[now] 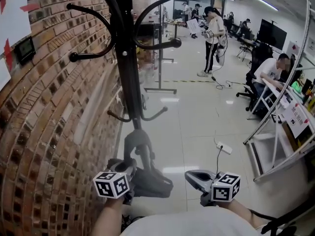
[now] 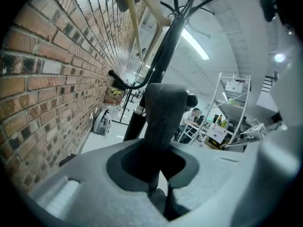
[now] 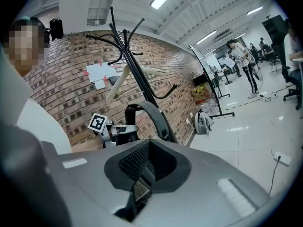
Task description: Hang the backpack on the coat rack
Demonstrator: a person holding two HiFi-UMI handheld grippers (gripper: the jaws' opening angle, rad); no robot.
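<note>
The black coat rack [image 1: 129,77] stands by the brick wall, its curved hooks spreading at the top. At its foot my left gripper [image 1: 129,168] is shut on the grey strap [image 1: 140,144] of a dark backpack [image 1: 152,182], which hangs low beside the pole. In the left gripper view the strap [image 2: 163,112] rises from between the jaws of that gripper [image 2: 160,176], in front of the rack [image 2: 156,74]. My right gripper [image 1: 198,178] is to the right of the bag, shut and holding nothing. Its own view shows the shut gripper [image 3: 138,186], the strap [image 3: 155,117] and the rack [image 3: 135,70].
A brick wall [image 1: 44,132] runs along the left. A second small backpack [image 3: 202,122] leans against it farther off. A power strip [image 1: 224,148] lies on the floor, a white frame [image 1: 275,132] stands at the right, and people [image 1: 212,38] work behind.
</note>
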